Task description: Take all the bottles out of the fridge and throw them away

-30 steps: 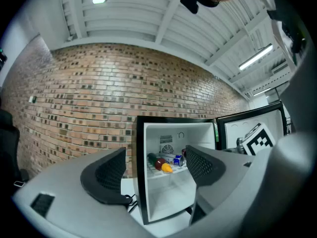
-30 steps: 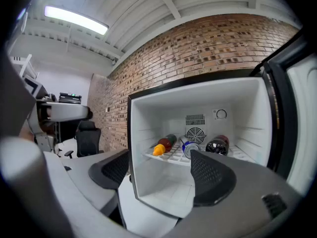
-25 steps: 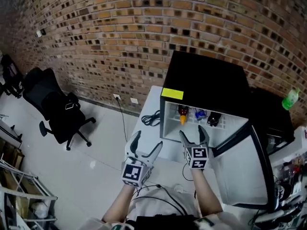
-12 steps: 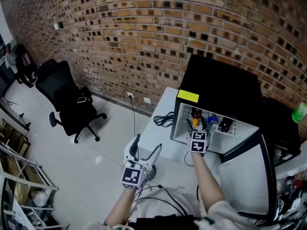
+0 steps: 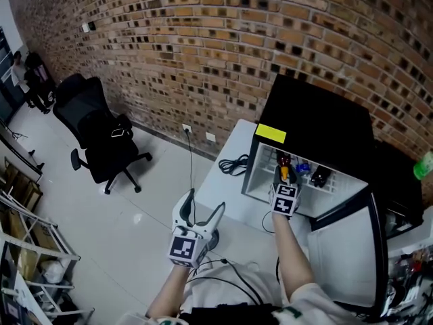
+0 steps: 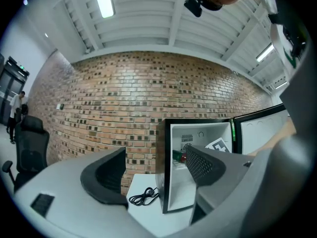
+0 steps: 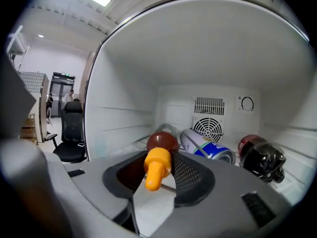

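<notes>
The left gripper (image 5: 205, 207) hangs in front of the black mini fridge (image 5: 318, 120) with its jaws apart and empty. Inside the fridge's white cavity, the right gripper (image 7: 157, 171) has just closed its jaws onto the orange-capped brown plastic bottle (image 7: 159, 150), which lies on the shelf.

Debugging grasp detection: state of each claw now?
Left claw: open, empty.
Right claw: just closed on the orange-capped bottle.

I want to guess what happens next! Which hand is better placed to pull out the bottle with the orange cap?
Right. The right tongs are inside the fridge and have just closed on the orange-capped bottle. The left tongs hang open and empty, outside the fridge.
</notes>
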The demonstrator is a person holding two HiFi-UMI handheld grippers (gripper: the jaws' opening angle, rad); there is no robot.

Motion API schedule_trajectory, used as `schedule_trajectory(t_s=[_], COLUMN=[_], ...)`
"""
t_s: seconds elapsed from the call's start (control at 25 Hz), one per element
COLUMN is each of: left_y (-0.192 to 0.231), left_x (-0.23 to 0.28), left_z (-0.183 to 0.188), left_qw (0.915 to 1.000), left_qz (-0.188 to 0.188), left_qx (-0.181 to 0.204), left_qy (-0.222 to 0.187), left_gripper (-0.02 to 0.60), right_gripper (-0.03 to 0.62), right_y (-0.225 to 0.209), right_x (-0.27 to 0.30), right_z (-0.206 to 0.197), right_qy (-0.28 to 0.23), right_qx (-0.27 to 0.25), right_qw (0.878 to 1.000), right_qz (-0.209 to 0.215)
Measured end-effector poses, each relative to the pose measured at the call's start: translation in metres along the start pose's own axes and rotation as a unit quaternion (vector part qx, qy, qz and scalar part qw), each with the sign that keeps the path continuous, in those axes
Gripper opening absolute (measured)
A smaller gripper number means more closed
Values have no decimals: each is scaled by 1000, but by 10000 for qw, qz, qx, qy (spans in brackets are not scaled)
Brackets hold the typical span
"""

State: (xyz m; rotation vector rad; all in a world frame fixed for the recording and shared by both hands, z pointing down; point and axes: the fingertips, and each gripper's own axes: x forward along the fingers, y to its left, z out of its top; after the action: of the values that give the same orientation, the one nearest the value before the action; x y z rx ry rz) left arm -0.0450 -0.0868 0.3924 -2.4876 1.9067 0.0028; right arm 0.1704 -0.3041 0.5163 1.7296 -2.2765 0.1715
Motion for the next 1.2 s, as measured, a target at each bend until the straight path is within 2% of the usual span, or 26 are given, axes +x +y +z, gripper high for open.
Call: schedule_trajectory(t_s=[0.36, 0.52, 0.8, 0.96, 1.2], left_y=[-28, -42, -63, -68, -74], left_x=[18, 28, 42, 50, 58], left_z=[-1, -2, 0, -9, 4], left_qw=[9989, 9976, 9945, 9924, 9908], left_qz=[-452, -676, -1029, -1229, -1324], left_qx=[-96, -113, -205, -25, -261], left_qy=[28, 1, -5, 12, -47], left_gripper=[367, 367, 367, 367, 367], right_gripper=[156, 156, 156, 156, 156], right_y=[-14, -23, -37, -46, -39], right_x=[-35, -63, -113, -147, -202], right_z=[23, 41, 57, 65, 88], right_qy=[-726, -1114, -1493, -1865, -2043], right_qx=[51, 155, 244, 673, 877], right_qw=[9966, 9929, 9877, 9792, 9722], right_qz=[398, 397, 387, 425, 734])
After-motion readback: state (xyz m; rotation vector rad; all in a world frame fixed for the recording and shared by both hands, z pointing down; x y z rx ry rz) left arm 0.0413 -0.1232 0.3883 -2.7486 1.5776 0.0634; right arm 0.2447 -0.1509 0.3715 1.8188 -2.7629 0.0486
